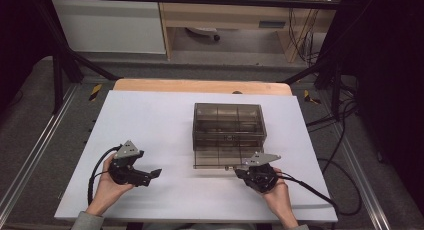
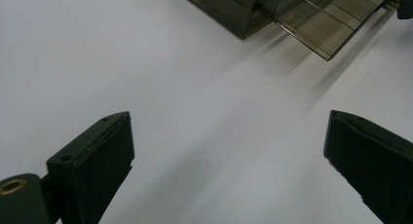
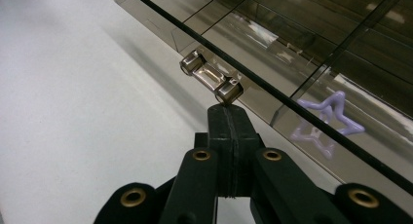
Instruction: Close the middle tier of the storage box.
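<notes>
A smoky see-through drawer box (image 1: pixel 227 121) stands on the white table (image 1: pixel 150 120), a little right of the middle. Its lower drawer (image 1: pixel 218 157) is pulled out toward me. In the right gripper view a purple star (image 3: pixel 327 118) lies inside that drawer, behind its front wall. My right gripper (image 3: pixel 228 112) is shut, its jaws pressed flat together, with the tips right at the drawer's clear handle (image 3: pixel 210 78); nothing shows between them. In the high view the right gripper (image 1: pixel 241 171) sits at the drawer's front right corner. My left gripper (image 1: pixel 150 177) rests at the left, open and holding nothing (image 2: pixel 229 156).
The box (image 2: pixel 234 9) and its open drawer (image 2: pixel 321 24) lie far ahead of the left jaws. A wooden edge (image 1: pixel 200 85) borders the table's far side. Black frame bars (image 1: pixel 60 65) and cables (image 1: pixel 340 140) flank the table.
</notes>
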Tool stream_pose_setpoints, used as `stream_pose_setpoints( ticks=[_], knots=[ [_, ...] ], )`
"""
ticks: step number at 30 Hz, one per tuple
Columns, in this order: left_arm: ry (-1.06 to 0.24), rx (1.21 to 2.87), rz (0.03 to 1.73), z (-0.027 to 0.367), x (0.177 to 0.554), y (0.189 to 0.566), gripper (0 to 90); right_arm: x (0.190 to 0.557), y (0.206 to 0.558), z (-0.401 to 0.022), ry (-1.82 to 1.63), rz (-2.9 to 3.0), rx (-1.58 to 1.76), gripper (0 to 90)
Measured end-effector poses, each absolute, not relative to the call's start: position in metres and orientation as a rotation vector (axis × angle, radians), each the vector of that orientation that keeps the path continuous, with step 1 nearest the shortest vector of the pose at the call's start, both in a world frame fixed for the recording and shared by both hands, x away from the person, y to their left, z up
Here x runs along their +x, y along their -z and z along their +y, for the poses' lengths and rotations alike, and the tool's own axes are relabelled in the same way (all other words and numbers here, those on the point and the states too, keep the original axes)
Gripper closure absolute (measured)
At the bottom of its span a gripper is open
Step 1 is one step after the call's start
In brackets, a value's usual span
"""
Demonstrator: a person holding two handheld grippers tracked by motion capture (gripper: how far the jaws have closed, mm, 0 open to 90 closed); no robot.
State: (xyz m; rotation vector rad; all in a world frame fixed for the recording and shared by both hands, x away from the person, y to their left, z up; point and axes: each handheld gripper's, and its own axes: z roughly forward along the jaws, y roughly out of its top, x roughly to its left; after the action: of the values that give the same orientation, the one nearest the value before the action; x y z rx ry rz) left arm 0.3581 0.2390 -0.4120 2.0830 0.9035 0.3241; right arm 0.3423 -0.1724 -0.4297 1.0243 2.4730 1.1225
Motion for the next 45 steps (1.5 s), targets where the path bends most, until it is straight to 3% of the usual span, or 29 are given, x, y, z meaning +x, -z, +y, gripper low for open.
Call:
stream_pose_setpoints(
  ticks=[45],
  knots=[
    [-0.326, 2.085, 0.903, 0.241, 0.359, 0.413, 4.0, 0.356, 0.428, -0.175, -1.114, 2.420, 1.024, 90.0]
  ],
)
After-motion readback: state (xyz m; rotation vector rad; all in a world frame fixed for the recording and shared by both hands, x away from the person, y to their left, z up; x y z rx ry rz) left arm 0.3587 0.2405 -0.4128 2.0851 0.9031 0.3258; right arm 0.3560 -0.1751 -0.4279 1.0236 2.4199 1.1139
